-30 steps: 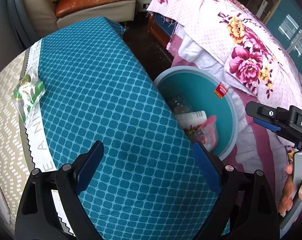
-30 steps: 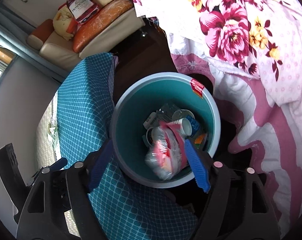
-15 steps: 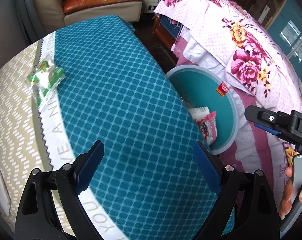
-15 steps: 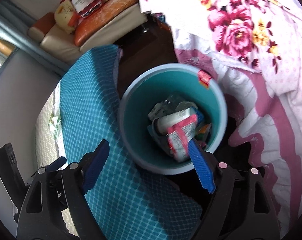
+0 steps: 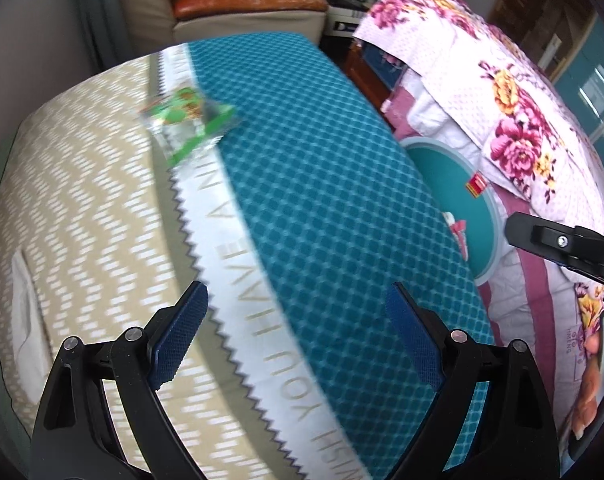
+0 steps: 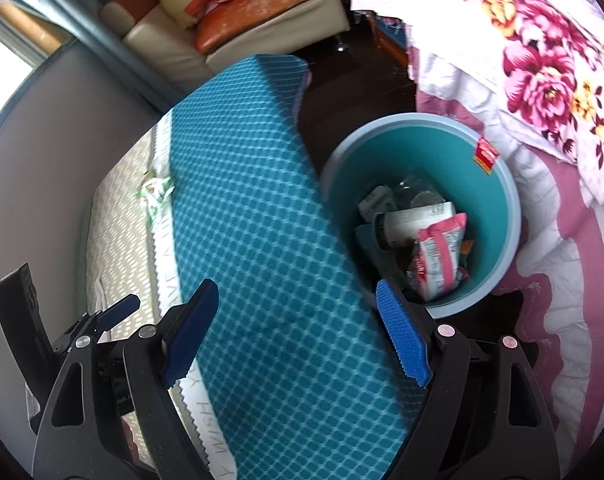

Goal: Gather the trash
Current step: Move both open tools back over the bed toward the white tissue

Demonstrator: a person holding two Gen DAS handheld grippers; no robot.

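We hold the left hand-held gripper and the right hand-held gripper wide apart and empty above the teal-covered desk. A green wrapper lies on it; the teal trash bin beside the desk holds a pink packet.

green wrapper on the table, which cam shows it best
The left wrist view: the green wrapper lies ahead, large though motion-blurred, on the tablecloth. In the right wrist view it is a small sliver at the cloth's far edge.
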